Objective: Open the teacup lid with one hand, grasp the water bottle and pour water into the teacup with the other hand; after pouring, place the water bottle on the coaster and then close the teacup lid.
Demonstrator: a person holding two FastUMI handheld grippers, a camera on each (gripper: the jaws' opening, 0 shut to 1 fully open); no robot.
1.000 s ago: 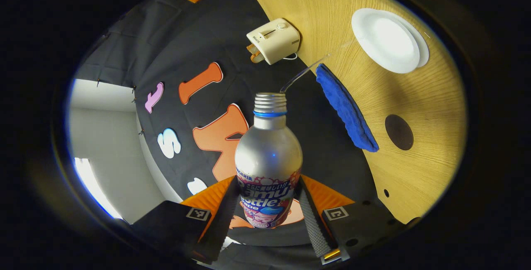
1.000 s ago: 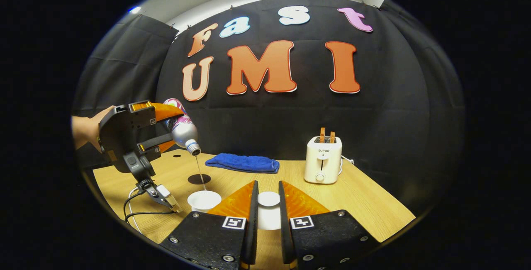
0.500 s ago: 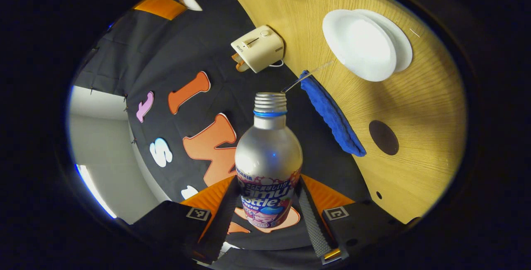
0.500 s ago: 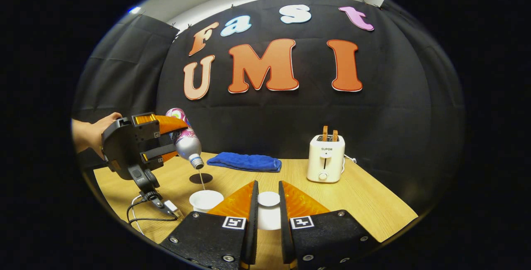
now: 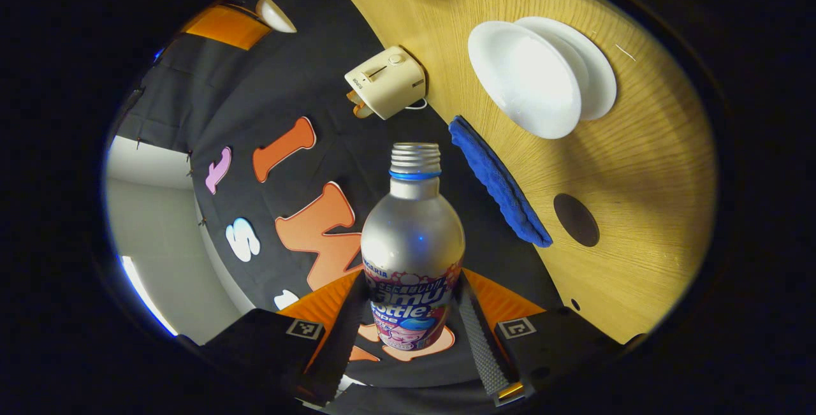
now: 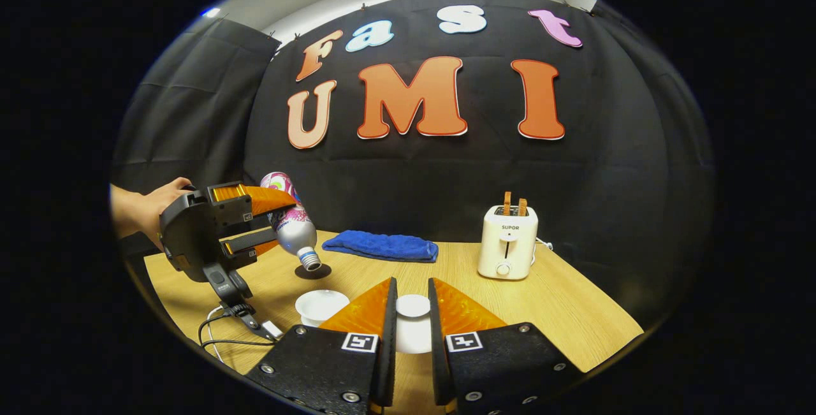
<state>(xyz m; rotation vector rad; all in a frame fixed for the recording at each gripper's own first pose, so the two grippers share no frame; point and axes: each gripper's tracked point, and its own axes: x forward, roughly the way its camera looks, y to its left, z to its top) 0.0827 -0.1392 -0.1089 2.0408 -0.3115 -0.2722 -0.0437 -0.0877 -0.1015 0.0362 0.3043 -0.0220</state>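
while the right gripper (image 6: 408,319) holds the lid (image 6: 413,305) pinched between its jaws at the near edge of the worktop (image 6: 561,313), the lid-off step is done. just left of it stands the open teacup (image 6: 317,306). above and left, the left gripper (image 6: 255,220) has its jaws clamped on the water bottle (image 5: 413,246), tilted neck-down with no stream visible; pouring appears finished. remaining: set the bottle on the coaster (image 6: 312,271) beyond the teacup, then refit the lid.

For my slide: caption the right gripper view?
Left hand-held gripper tilts bottle above open teacup; right one holds lid.
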